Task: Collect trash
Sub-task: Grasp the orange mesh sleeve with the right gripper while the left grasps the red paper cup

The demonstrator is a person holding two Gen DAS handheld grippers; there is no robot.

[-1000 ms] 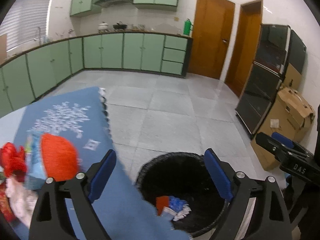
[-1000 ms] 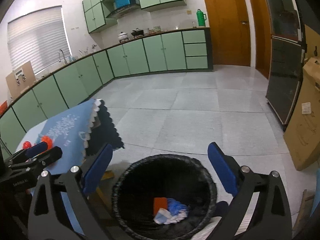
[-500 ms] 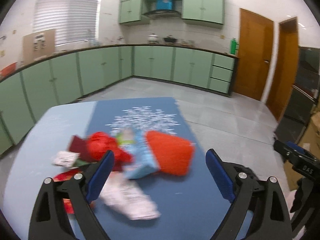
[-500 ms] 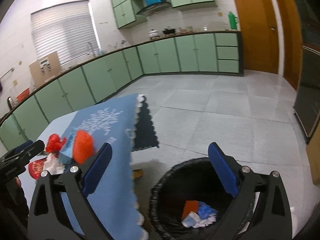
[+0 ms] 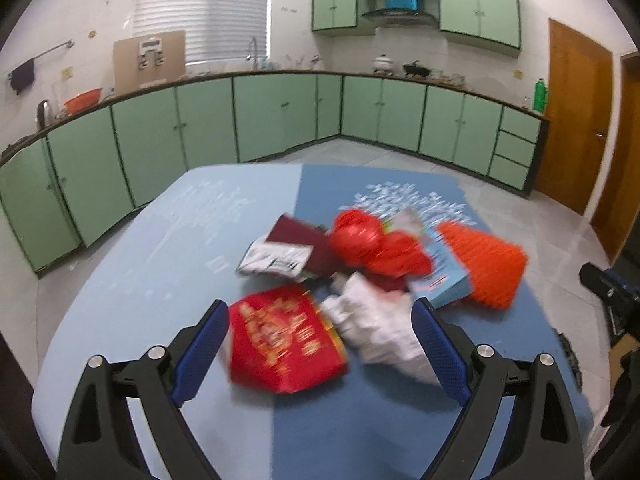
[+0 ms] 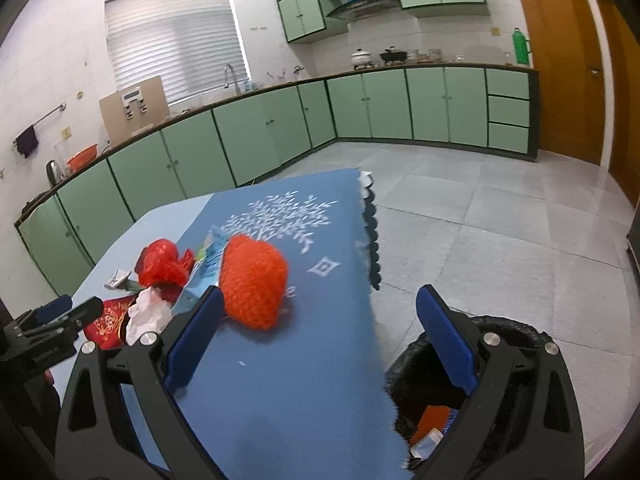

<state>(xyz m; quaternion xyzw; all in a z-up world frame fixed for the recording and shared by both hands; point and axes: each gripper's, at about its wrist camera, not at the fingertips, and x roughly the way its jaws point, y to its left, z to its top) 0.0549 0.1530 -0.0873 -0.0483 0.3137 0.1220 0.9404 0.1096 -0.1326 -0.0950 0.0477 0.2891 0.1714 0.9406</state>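
A pile of trash lies on the blue tablecloth [image 5: 360, 432]: a red packet [image 5: 280, 344], crumpled white paper [image 5: 372, 320], a red crumpled bag [image 5: 372, 240], a light blue carton [image 5: 444, 276], an orange mesh bundle [image 5: 488, 264] and a white-and-maroon wrapper [image 5: 280, 256]. My left gripper [image 5: 320, 356] is open and empty, just above the red packet and white paper. My right gripper [image 6: 316, 336] is open and empty, over the table's edge beside the orange bundle [image 6: 254, 280]. The black-lined trash bin [image 6: 480, 392] stands on the floor below it, with scraps inside.
The round table [image 5: 132, 280] stands in a kitchen with green cabinets [image 5: 280, 120] along the walls. Grey tiled floor [image 6: 500, 220] spreads to the right. Wooden doors [image 6: 560, 60] are at the far right. The left gripper also shows in the right wrist view [image 6: 56, 316].
Both grippers have swung left from over the bin toward the table. The left one now faces the trash pile close up; the right one now sees the table and only part of the bin.
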